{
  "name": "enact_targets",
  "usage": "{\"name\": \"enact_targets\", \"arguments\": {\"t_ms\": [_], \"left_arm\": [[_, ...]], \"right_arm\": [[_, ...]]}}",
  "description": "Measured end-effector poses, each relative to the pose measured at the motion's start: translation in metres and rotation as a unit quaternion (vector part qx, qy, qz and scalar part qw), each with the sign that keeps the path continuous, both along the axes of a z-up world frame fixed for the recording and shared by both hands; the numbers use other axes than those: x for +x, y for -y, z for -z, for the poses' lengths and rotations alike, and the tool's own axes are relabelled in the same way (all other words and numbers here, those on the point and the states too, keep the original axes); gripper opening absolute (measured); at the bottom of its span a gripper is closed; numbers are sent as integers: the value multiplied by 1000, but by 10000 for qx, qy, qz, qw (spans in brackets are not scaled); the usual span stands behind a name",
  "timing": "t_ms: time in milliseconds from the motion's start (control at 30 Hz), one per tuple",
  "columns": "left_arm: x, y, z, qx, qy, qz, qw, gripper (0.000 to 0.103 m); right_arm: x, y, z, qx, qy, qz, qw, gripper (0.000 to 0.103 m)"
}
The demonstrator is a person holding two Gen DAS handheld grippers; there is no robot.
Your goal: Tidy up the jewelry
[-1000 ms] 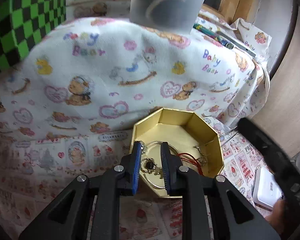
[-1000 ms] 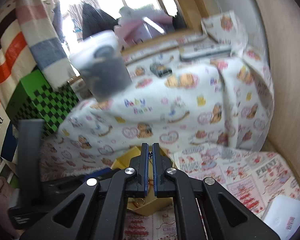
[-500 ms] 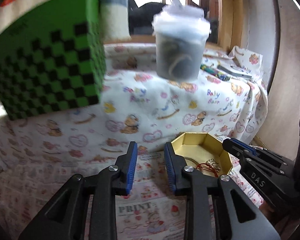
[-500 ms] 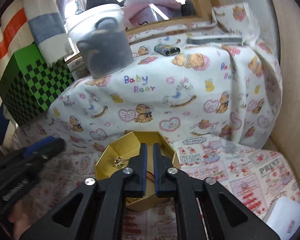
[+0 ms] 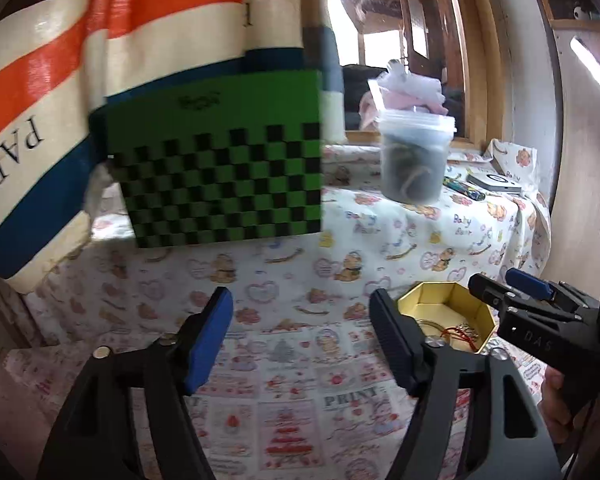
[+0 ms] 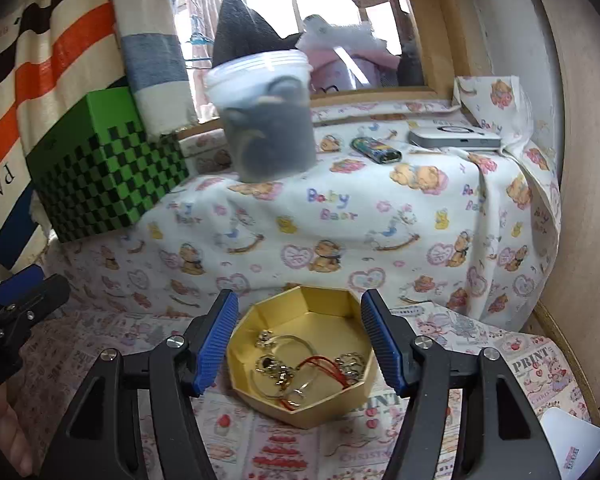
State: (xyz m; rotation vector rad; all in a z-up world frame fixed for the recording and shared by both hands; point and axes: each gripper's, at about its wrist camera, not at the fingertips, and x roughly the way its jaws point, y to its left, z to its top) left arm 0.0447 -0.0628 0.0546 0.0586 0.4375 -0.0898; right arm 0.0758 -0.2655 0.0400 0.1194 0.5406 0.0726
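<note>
Both pairs of jaws have just been opening, and nothing is sitting between either pair now. The right gripper (image 6: 296,340) is standing wide, its blue pads (image 6: 216,338) flanking the gold box (image 6: 332,300) from the camera's side without touching it; a second ago those pads were pressed together over the box. Inside, the jewelry (image 6: 300,364) is lying in a loose heap: rings, a hoop, a red cord and some small silver pieces. The left gripper (image 5: 300,328) is also gaping wide and empty, and it is pulling away: a second ago it was narrow and poised right over the box, whereas now the box (image 5: 444,296) is sitting off to its right, with only the printed cloth (image 5: 284,360) under the fingers and the green checked box (image 5: 220,176) ahead. The lidded tub (image 6: 264,116) is standing on the raised shelf behind, well apart. To my eye both hands are letting go after dropping pieces in, so the gathering step looks finished or nearly so.
</note>
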Motion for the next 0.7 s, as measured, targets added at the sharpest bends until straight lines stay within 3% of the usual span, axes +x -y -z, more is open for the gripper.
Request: {"name": "enact_targets", "arguments": {"t_ms": [133,300,567,700], "left_arm": [[-7,-15,1,-6,202,-110,9997,89],[-15,-28,7,64,490,-89,9987,101],[0,-50,30,-220,361,-245,9988,102],[1,-55,38,-98,469,-339,9983,102]], "right_arm": [[-8,-15,-5,-296,253,19,9992,75],[-14,-20,-5,-199,387,47,9990,86],[-16,-31,8,-288,416,-3,9987,91],[-17,-36,11,-396,504,-17,9979,96]]}}
